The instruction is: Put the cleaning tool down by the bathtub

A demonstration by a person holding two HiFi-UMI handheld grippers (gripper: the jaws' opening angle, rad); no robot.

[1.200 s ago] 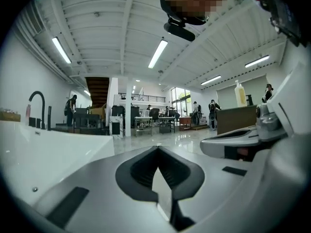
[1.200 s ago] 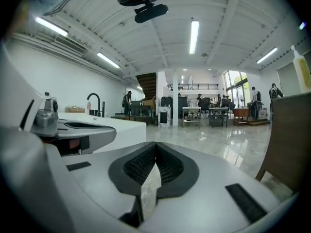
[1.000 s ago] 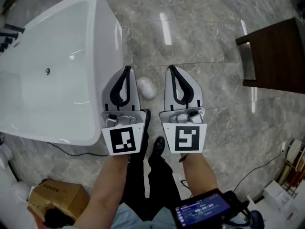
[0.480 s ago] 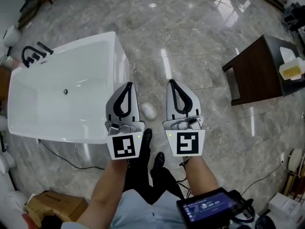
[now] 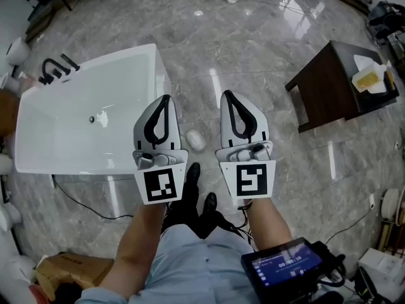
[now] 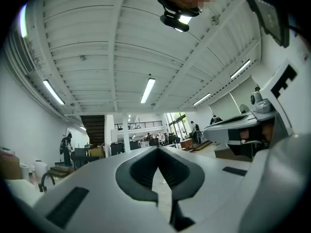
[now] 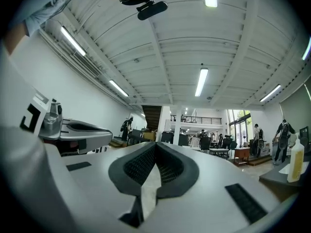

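apparently the job is as good as done: the cleaning tool [image 5: 195, 140], a small pale rounded thing, lies on the grey stone floor [image 5: 253, 56] just beside the near corner of the white bathtub [image 5: 76, 138]. nothing grips it, and it sits a little ahead of the person's dark shoes [image 5: 193, 173]. in the head view it shows in the gap between the two claws, but far below them, so neither is anywhere near it. the left gripper [image 5: 166, 99] has its jaws pressed together with nothing between them, and its own view shows the dark pads meeting at the tip [image 6: 156, 148] against an open hall and ceiling. the right gripper [image 5: 226, 95] is the same, its pads closed on each other [image 7: 156, 143] and empty. both are held side by side, roughly level, pointing out across the room and not down at the floor. this reads as a resting pose, taken because there is nothing left to carry. as for the tool, it looks slightly longer than it is wide. its long axis runs roughly away from the person, about in line with the tub's near side wall. it is too small to tell which end is the working end or which face is up. a dark table [image 5: 329, 87] stands well apart to the right and plays no part here.
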